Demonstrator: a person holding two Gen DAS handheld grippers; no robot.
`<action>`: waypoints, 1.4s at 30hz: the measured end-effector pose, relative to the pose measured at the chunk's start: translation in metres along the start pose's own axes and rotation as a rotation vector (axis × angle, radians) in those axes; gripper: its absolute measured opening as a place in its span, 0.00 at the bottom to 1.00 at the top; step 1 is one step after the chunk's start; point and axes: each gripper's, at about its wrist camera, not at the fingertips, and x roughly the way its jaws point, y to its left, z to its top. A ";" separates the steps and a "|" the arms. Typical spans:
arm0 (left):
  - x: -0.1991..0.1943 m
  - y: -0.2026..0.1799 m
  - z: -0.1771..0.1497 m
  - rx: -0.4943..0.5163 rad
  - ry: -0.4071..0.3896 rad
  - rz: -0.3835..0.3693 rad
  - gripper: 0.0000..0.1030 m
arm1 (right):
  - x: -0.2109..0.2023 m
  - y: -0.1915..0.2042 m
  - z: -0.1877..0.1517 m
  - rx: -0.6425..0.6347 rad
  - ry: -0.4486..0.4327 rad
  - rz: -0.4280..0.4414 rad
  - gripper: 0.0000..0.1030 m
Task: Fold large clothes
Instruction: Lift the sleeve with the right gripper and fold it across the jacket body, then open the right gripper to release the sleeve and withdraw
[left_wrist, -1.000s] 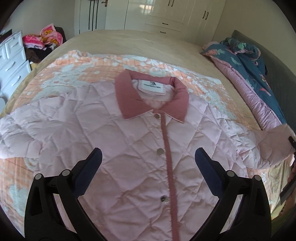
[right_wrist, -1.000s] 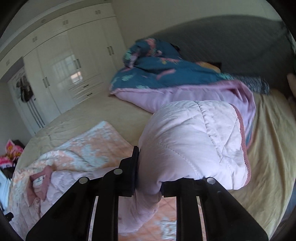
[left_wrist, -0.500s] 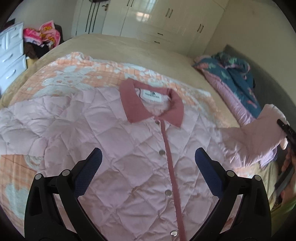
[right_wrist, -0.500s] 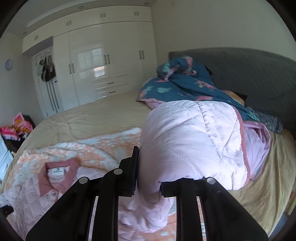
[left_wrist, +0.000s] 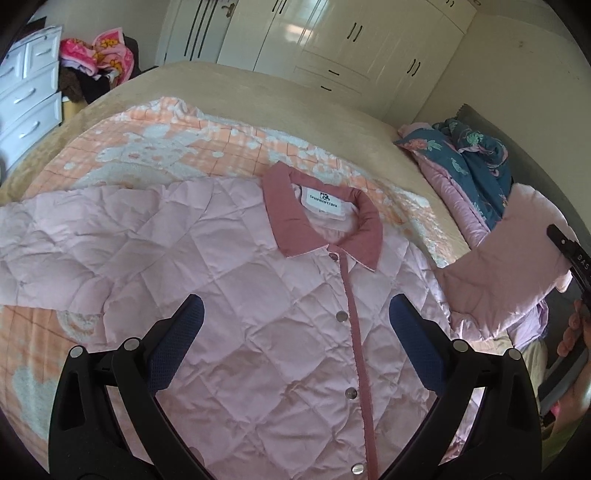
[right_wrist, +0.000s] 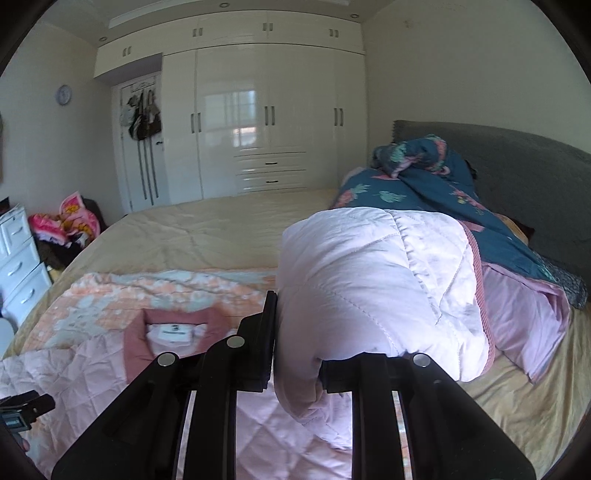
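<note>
A pink quilted jacket (left_wrist: 258, 295) with a darker pink collar (left_wrist: 321, 221) lies front up and buttoned on an orange patterned blanket (left_wrist: 166, 147) on the bed. My left gripper (left_wrist: 295, 332) is open and empty, hovering above the jacket's chest. My right gripper (right_wrist: 295, 354) is shut on the jacket's right sleeve (right_wrist: 376, 280), near the cuff, and holds it lifted above the bed. The lifted sleeve (left_wrist: 509, 266) also shows at the right of the left wrist view. The jacket's collar (right_wrist: 166, 332) shows in the right wrist view at lower left.
A blue floral and pink duvet (right_wrist: 461, 192) is heaped against the grey headboard (right_wrist: 517, 158). White wardrobes (right_wrist: 258, 129) stand behind the bed. White drawers (left_wrist: 29, 92) and a clothes pile (left_wrist: 96, 59) stand at the left.
My right gripper has carried the sleeve up and swung left toward the jacket body; the collar now shows in its view. My left gripper has shifted slightly, still open above the chest.
</note>
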 end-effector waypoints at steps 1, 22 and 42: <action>-0.001 0.001 0.001 0.002 0.000 -0.006 0.91 | 0.002 0.007 -0.001 -0.009 0.003 0.009 0.18; 0.010 0.031 0.003 -0.126 0.056 -0.075 0.91 | 0.051 0.128 -0.109 -0.103 0.240 0.273 0.19; 0.026 0.025 -0.001 -0.113 0.105 -0.085 0.91 | 0.038 0.053 -0.166 0.469 0.374 0.350 0.50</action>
